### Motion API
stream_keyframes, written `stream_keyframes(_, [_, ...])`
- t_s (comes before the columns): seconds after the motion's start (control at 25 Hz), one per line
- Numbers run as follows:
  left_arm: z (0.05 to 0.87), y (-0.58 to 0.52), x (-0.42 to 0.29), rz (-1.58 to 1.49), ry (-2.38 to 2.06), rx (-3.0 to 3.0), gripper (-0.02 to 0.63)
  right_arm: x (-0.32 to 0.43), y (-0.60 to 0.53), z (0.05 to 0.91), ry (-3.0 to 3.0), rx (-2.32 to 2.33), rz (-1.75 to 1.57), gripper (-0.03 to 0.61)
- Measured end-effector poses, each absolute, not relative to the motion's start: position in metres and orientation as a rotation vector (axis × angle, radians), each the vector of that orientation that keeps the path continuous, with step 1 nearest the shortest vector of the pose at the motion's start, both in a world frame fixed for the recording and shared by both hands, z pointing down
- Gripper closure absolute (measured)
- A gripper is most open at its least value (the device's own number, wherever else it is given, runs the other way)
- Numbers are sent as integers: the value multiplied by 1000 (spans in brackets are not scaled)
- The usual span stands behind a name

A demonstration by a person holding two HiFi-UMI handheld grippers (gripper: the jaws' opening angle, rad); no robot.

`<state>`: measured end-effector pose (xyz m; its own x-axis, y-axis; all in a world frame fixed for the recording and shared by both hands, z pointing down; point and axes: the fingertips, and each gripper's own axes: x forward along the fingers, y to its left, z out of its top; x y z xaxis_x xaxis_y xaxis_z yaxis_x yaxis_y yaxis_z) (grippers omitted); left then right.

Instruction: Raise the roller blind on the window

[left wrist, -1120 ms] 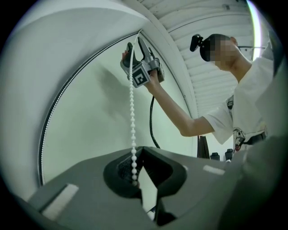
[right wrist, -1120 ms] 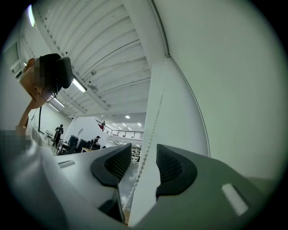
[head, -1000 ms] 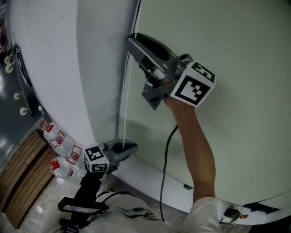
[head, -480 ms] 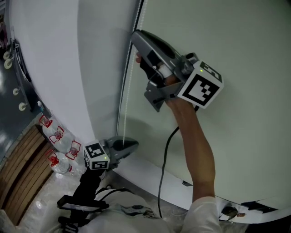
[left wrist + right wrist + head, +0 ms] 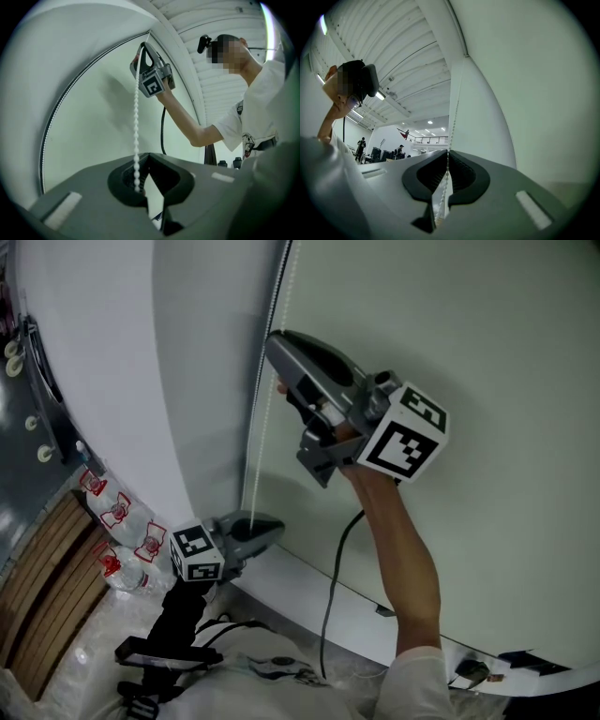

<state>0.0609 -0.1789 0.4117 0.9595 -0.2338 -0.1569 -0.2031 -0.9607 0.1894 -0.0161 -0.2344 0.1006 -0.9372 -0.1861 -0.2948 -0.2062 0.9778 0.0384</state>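
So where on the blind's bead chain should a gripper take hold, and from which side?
I'd take the bead chain on its straight hanging run, coming in level from the room side, jaws either side of it. It is thin and hangs vertical, so a pinch across the beads should hold it, as the right gripper does.

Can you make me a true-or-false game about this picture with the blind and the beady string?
1. The right gripper is shut on the white bead chain. True; its jaws have just been closing, with the chain between them.
2. The left gripper is higher than the right one. False: it is lower.
3. Some clear plastic bottles with red labels sit down at the left. True.
4. The pale green roller blind is rolled all the way up. False: it hangs down behind both grippers.
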Motion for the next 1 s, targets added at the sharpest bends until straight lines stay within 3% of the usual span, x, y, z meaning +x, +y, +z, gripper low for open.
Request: stream_keyframes(1.0, [412,-183,55,-269,-354,2948,615,-21,-218,299,3052,-309,-241,565])
